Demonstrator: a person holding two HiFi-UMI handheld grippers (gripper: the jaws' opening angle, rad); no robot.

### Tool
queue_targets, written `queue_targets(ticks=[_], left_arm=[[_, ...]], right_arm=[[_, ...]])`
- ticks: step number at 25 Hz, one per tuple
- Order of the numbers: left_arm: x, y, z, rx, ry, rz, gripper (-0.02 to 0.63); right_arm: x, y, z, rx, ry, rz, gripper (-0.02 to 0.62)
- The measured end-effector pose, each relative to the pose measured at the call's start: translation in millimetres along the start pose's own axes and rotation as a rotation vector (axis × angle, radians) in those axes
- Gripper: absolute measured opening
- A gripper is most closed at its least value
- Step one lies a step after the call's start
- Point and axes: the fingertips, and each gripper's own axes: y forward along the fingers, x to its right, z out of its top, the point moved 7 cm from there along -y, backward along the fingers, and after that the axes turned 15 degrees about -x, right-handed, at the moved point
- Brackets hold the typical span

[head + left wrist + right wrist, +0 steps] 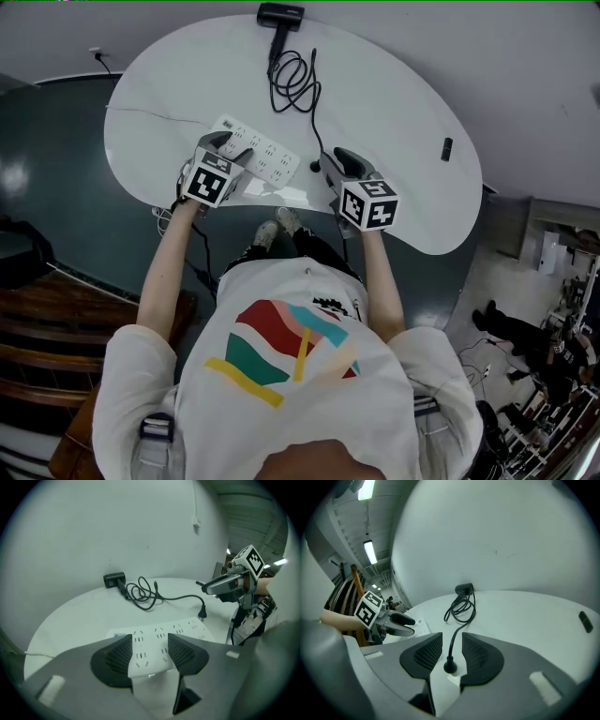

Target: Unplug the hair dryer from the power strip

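Note:
The black hair dryer point(279, 17) lies at the table's far edge, its cord point(295, 82) coiled in front of it. The cord's black plug point(316, 167) is out of the white power strip point(267, 155) and rests on the table just right of it. My right gripper point(336, 157) is open; the plug point(450, 666) sits between its pads without touching either. My left gripper point(232, 142) is open too. It reaches across the strip point(159, 637), and both jaws lie over the strip's top near its left end.
The white rounded table point(394, 112) carries a small black object point(447, 148) at its right. Its near edge runs just below both grippers, and the person's legs and shoes point(277, 230) are under it. Dark floor surrounds the table.

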Motion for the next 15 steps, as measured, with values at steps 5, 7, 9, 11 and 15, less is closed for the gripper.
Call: queue_targets(ticks=[5, 7, 9, 11, 15], left_arm=[[-4, -41, 29, 0.182, -0.063, 0.057, 0.208], [-6, -63, 45, 0.277, -0.098, 0.095, 0.185], [-7, -85, 57, 0.390, -0.162, 0.128, 0.159], [-4, -104, 63, 0.493, -0.233, 0.153, 0.127], [6, -137, 69, 0.613, -0.310, 0.240, 0.000]], right_arm=[[-6, -32, 46, 0.117, -0.078, -0.130, 0.107], [-15, -44, 67, 0.176, -0.117, -0.178, 0.085], [-27, -54, 85, 0.242, -0.142, -0.214, 0.073], [-41, -65, 99, 0.315, -0.162, -0.247, 0.055], [-67, -87, 114, 0.437, -0.205, -0.263, 0.012]])
